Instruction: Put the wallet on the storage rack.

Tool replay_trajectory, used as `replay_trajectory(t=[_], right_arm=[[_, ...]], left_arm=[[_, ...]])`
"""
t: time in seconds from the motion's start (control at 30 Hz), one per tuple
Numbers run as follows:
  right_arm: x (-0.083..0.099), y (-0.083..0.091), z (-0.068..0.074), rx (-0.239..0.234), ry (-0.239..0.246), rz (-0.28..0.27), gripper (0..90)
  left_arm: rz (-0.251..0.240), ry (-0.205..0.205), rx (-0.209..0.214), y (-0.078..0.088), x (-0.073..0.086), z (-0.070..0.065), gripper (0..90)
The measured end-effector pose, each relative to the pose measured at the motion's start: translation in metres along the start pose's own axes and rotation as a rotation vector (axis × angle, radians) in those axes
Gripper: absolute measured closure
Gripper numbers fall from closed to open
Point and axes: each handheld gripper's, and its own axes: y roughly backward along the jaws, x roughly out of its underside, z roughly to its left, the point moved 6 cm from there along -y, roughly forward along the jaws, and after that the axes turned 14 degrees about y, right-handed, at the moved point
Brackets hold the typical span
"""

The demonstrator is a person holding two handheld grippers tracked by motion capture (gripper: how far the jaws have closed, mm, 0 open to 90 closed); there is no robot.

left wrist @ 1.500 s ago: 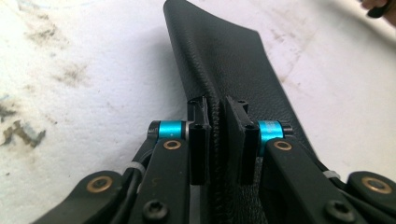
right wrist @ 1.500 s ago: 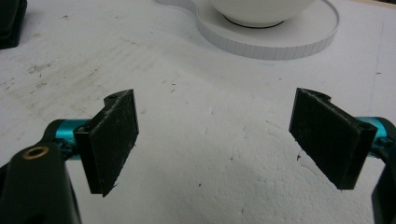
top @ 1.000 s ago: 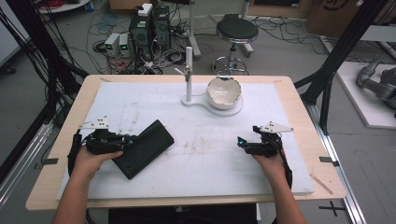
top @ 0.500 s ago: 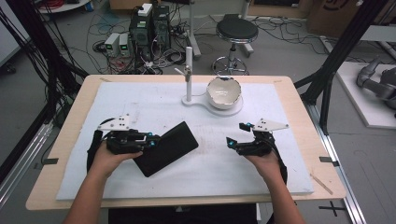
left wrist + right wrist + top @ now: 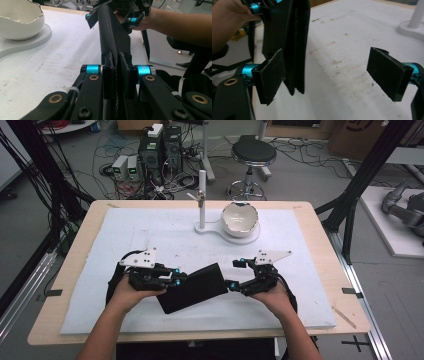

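Pinching the black folded case (image 5: 191,287) above the mat's (image 5: 150,235) near edge with my left gripper (image 5: 172,279), I'm centring my right gripper's (image 5: 231,285) spread jaws around its free end before squeezing.

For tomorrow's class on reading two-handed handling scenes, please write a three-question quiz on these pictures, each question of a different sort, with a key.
1. True or false: the left tool is shut on the flat black textured folder.
2. Multiple choice: the right tool is (A) shut on the folder, (B) open with the folder's edge between its pads, (C) resting in the bowl.
3. Fill in: the white cracked-eggshell-shaped bowl sits on a white base beside an upright white ____.

Key: 1 true; 2 B; 3 post.
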Motion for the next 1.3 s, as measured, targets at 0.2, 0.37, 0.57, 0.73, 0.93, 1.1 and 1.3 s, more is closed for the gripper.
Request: replay_trajectory(t=[0.2, 0.37, 0.57, 0.73, 0.93, 1.1, 1.3], right_arm=[[-0.003, 0.001, 0.001, -0.001, 0.019, -0.016, 16.6], [-0.005, -0.003, 0.005, -0.035, 0.027, -0.011, 16.6], [-0.008, -0.018, 0.019, -0.166, 0.036, -0.015, 35.3], [-0.011, -0.014, 0.026, -0.225, 0.062, -0.046, 70.6], [-0.010, -0.013, 0.024, -0.226, 0.037, -0.035, 77.1], [-0.014, -0.005, 0.020, -0.138, 0.069, -0.041, 77.2], [-0.015, 0.009, 0.012, -0.073, 0.063, -0.043, 77.1]], left_arm=[[-0.001, 0.003, -0.037, 0.002, 0.001, 0.006, 81.4], [-0.004, -0.007, -0.017, -0.001, 0.000, 0.002, 81.5], [-0.020, -0.028, 0.054, -0.009, -0.006, -0.010, 81.4], [-0.019, -0.020, 0.052, -0.011, -0.003, -0.008, 81.2], [-0.072, 0.025, -0.037, -0.011, -0.003, 0.001, 71.5], [-0.118, 0.059, -0.093, 0.002, -0.007, 0.009, 52.0], [-0.152, 0.082, -0.191, 0.024, -0.008, 0.024, 41.3]])
